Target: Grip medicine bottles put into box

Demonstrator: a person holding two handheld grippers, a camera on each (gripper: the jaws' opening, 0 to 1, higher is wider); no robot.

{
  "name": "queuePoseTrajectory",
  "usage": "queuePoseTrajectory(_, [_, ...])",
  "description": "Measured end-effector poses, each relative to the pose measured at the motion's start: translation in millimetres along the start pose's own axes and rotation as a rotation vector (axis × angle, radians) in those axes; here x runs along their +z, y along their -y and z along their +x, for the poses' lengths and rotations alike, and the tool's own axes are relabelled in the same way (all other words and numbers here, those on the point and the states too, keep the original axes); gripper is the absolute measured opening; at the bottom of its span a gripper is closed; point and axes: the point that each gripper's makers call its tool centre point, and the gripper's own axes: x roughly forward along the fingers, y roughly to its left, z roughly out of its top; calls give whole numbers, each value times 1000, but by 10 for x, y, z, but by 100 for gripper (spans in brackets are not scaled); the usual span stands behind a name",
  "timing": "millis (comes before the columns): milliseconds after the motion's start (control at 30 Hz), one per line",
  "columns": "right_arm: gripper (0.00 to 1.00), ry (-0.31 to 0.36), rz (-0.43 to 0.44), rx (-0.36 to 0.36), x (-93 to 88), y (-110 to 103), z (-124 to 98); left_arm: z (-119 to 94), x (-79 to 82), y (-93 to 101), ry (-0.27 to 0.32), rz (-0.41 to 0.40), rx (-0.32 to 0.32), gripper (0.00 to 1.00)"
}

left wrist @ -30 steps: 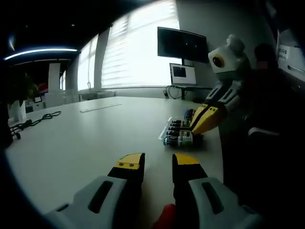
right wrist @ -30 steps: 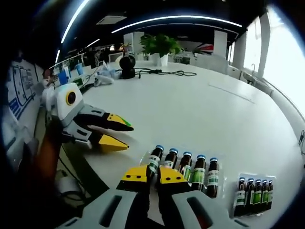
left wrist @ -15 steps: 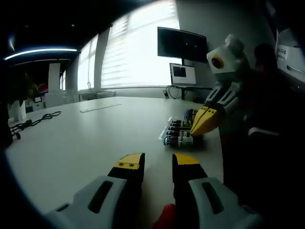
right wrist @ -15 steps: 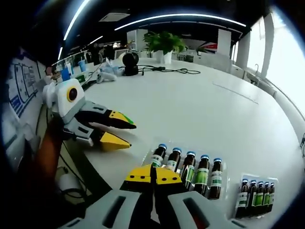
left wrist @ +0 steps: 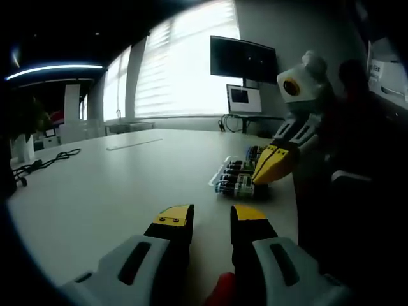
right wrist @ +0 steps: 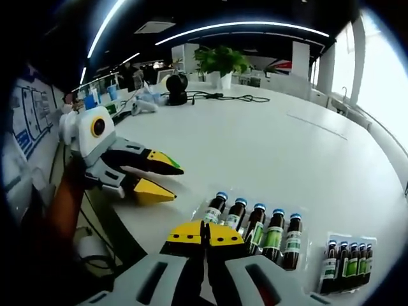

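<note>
My right gripper has its yellow tips pressed together with nothing between them, just short of the nearer tray of medicine bottles, five dark blue-capped bottles lying side by side, with a second tray of bottles beside it. My left gripper hangs low over the white table, level and pointing forward, its jaws spread a little and empty. In the left gripper view my right gripper slants down onto the bottles from the right, a window and monitor behind.

White table, wall monitor, potted plant.
</note>
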Motion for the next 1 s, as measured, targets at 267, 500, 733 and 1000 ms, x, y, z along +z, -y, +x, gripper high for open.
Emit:
queuePoseTrajectory(267, [0,53,-52,-39,-35,238,-184,-4,19,15,12,-3,-11,18])
queuePoseTrajectory(500, [0,80,-84,-43,-146,378,-281,-11,54,56,32,21,-25,18])
queuePoseTrajectory(733, [3,166,-93,-22,-93,477,-424,-12,59,66,36,17,-36,18])
queuePoseTrajectory(1000, [3,268,-53,-58,-126,807,-703,-1,57,75,35,6,-48,18])
